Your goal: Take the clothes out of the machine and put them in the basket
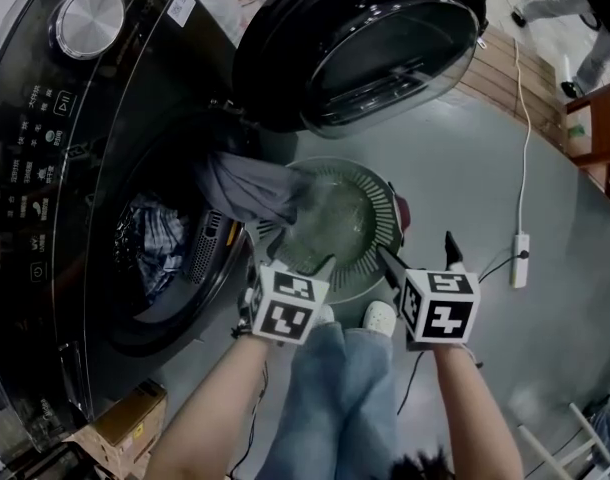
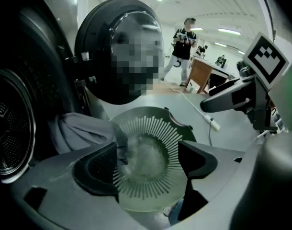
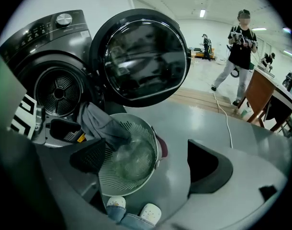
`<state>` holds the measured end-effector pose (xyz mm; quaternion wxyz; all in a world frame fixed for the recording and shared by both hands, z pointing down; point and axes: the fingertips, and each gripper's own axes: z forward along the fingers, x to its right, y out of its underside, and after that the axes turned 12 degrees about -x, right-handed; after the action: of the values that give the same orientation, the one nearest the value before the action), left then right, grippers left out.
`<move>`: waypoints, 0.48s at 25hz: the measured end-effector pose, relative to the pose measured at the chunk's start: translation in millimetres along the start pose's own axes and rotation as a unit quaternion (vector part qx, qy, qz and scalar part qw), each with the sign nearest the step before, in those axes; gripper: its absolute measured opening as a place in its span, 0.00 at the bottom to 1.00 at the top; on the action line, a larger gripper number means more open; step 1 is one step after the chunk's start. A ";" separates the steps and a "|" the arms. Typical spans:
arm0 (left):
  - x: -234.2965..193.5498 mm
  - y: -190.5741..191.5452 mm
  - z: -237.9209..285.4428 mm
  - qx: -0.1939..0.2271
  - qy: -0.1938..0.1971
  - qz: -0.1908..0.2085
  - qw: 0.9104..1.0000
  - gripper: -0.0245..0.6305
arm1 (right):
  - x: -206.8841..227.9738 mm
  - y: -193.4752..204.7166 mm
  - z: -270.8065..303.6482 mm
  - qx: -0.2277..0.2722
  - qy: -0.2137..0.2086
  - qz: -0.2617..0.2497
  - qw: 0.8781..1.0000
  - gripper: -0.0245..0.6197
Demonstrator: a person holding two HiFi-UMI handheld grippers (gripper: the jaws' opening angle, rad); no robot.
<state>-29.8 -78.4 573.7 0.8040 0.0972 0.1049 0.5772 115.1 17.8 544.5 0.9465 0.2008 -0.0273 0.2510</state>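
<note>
Our left gripper (image 1: 300, 251) hangs over the basket (image 1: 383, 200) with its jaws apart and nothing pressed between them. The right gripper (image 1: 415, 246) beside it is just as wide and empty. The grey garment (image 1: 247, 190) lies draped from the mouth of the machine (image 1: 45, 158) across the basket's rim, with its end down inside, just beside one pad of the left gripper. A checked piece (image 1: 150, 236) sits in the drum.

We judge the garment to be soft, limp and light, so it will sag and trail from wherever we pinch it. The bunched fold near the drum lip looks like the best hold, since the hanging half could then follow into the basket. It may drag on the door seal.

The open door (image 1: 370, 38) hangs above the basket and crowds any approach from that side. Our shoes (image 1: 380, 316) stand close against the basket. A power strip (image 1: 520, 258) on its cable lies well apart on the floor.
</note>
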 end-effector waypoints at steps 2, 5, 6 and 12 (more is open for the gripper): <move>-27.7 4.1 2.7 -0.004 -0.037 0.000 0.999 0.61 | -4.1 1.6 2.1 -0.003 0.000 -0.008 1.000 0.87; -74.2 9.1 -0.3 -0.011 -0.097 -0.001 0.995 0.62 | -15.3 3.9 7.0 -0.009 -0.003 -0.031 0.999 0.87; -88.9 11.0 -1.5 -0.015 -0.111 -0.005 0.994 0.63 | -19.5 4.8 8.8 -0.010 -0.005 -0.036 0.999 0.87; -170.9 6.1 -12.7 -0.023 -0.173 -0.036 0.984 0.63 | -41.1 7.9 20.6 -0.017 -0.018 -0.044 0.999 0.87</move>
<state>-92.2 -238.1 572.8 0.8325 0.1728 -0.0457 0.5245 76.4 -3.1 560.1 0.9593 0.1903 -0.0397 0.2048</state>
